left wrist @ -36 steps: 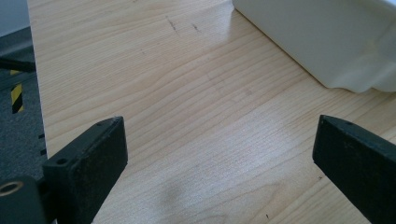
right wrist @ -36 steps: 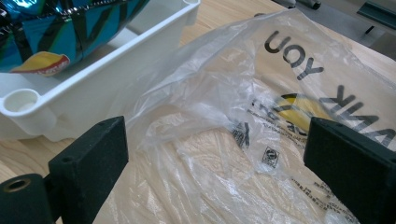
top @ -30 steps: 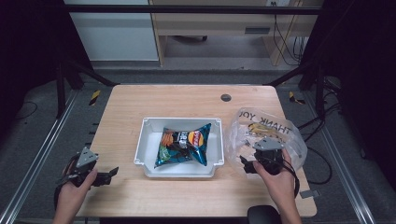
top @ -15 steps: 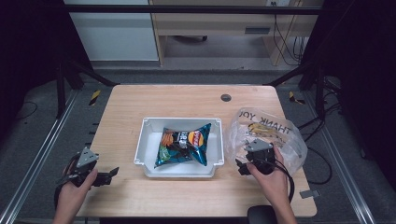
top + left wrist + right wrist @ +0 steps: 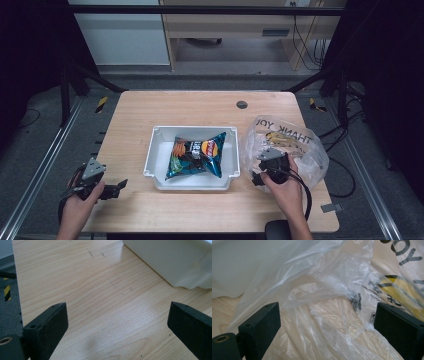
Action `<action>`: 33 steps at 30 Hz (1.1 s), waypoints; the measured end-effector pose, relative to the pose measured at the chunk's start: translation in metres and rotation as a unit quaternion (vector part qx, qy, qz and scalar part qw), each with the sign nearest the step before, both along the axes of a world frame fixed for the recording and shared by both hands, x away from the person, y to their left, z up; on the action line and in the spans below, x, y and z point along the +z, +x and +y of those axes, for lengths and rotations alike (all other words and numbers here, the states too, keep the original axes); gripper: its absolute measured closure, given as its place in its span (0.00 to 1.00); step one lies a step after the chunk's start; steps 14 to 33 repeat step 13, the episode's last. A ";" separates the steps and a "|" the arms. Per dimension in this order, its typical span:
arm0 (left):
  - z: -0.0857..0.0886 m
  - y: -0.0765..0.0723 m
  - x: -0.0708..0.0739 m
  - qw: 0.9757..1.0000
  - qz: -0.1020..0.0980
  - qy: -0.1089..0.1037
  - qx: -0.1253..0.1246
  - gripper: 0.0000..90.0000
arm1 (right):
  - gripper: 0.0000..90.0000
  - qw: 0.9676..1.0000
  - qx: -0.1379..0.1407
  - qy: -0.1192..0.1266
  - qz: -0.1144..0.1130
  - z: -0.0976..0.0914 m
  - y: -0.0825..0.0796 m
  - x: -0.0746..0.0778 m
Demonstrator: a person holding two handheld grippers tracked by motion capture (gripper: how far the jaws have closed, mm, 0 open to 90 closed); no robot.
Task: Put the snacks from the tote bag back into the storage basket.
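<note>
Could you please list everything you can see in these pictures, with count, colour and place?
plastic bag: one, clear with dark "THANK YOU" lettering and a yellow print, at the table's right side.
crisp packet: one, blue with orange and red print, lying in the tray.
tray: one, white, at the table's centre.
table: one, light wood, with a small dark round hole near its far edge.
left gripper: one, black, jaws open, over bare wood near the front left corner, apart from the tray.
right gripper: one, black, jaws open, around the bag's crumpled near edge.
hands: two, entering from the bottom, each holding a gripper.
</note>
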State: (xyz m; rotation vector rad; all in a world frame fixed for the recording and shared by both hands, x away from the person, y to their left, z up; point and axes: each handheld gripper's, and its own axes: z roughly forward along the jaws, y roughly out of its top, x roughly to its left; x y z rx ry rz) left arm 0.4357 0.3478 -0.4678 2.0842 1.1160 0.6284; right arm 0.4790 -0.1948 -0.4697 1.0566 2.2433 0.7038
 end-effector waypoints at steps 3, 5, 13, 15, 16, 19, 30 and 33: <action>0.000 0.000 0.000 1.000 0.000 -0.001 0.001 0.03 | 0.09 1.000 -0.010 -0.005 -0.005 -0.001 0.002 -0.004; 0.001 0.000 0.000 1.000 -0.001 -0.002 0.001 0.03 | 0.09 1.000 -0.015 -0.009 -0.007 -0.002 0.003 -0.006; 0.000 0.001 0.001 1.000 -0.004 -0.005 0.000 0.03 | 0.09 1.000 -0.015 0.001 -0.012 -0.004 0.004 -0.010; 0.000 0.001 0.001 1.000 -0.004 -0.005 0.000 0.03 | 0.09 1.000 -0.015 0.001 -0.012 -0.004 0.004 -0.010; 0.000 0.001 0.001 1.000 -0.004 -0.005 0.000 0.03 | 0.09 1.000 -0.015 0.001 -0.012 -0.004 0.004 -0.010; 0.000 0.001 0.001 1.000 -0.004 -0.005 0.000 0.03 | 0.09 1.000 -0.015 0.001 -0.012 -0.004 0.004 -0.010; 0.000 0.001 0.001 1.000 -0.004 -0.005 0.000 0.03 | 0.09 1.000 -0.015 0.001 -0.012 -0.004 0.004 -0.010; 0.000 0.001 0.001 1.000 -0.004 -0.005 0.000 0.03 | 0.09 1.000 -0.015 0.001 -0.012 -0.004 0.004 -0.010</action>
